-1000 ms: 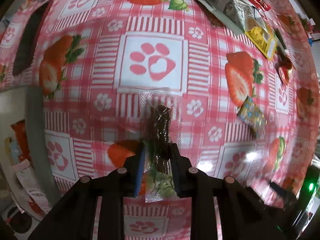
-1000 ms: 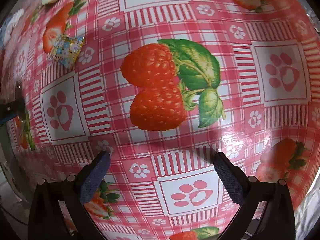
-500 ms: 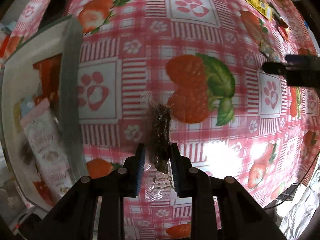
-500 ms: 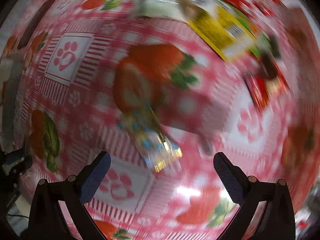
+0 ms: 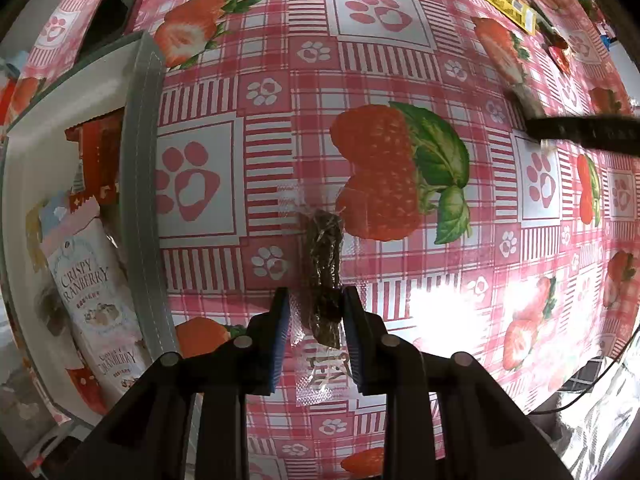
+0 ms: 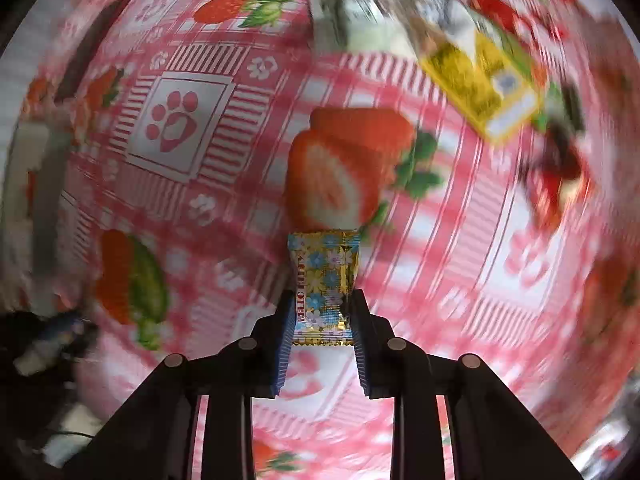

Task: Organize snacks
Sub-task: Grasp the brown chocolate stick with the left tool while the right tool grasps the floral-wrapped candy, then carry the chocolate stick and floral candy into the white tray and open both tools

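Observation:
My left gripper [image 5: 314, 312] is shut on a clear packet with a dark brown snack stick [image 5: 325, 272] and holds it above the strawberry tablecloth. A grey box [image 5: 142, 200] holding several snack packs, one a "Crispy Cranberry" bag [image 5: 94, 300], lies just left of it. My right gripper [image 6: 320, 312] is shut on a small gold packet with blue flowers [image 6: 324, 284], lifted over the cloth; that view is blurred by motion. The right gripper's arm shows as a dark bar [image 5: 584, 132] at the right in the left wrist view.
More snacks lie at the far right of the table: a silver-green bag [image 6: 384, 20], a yellow packet [image 6: 484, 84] and a red packet [image 6: 556, 184]. The grey box [image 6: 44, 184] shows at the left of the right wrist view. The table edge [image 5: 592, 412] is at lower right.
My right gripper was open over the flowered packet; it is now shut on it and lifted. My left gripper, still holding the stick packet, has moved only slightly near the box.

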`<state>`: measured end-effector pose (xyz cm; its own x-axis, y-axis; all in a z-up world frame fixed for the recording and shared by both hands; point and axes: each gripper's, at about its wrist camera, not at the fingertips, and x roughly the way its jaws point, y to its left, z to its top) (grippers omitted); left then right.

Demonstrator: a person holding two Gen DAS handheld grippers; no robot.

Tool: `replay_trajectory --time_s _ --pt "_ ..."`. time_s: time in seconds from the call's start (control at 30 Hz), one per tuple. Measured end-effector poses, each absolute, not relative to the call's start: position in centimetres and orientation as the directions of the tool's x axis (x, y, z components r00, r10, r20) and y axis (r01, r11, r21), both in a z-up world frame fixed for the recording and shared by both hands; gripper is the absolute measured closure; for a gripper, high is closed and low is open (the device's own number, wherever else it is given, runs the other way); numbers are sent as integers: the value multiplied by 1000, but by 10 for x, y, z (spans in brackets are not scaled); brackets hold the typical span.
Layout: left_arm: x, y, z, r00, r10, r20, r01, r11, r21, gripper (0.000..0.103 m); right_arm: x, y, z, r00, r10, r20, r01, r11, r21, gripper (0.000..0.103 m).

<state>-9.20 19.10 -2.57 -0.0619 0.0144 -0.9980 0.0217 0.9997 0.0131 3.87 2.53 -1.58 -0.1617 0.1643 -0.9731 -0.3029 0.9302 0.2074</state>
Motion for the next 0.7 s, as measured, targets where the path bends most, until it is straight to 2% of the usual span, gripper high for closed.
replay_trajectory --time_s 0.3,0.7 --pt "-96 187 -17 -48 9 -999 37 999 7 75 -44 9 8 -223 263 -939 -149 942 299 75" --pt "-114 186 22 -14 -10 -1000 58 998 -11 76 -76 -9 51 -197 300 -934 -88 943 321 75"
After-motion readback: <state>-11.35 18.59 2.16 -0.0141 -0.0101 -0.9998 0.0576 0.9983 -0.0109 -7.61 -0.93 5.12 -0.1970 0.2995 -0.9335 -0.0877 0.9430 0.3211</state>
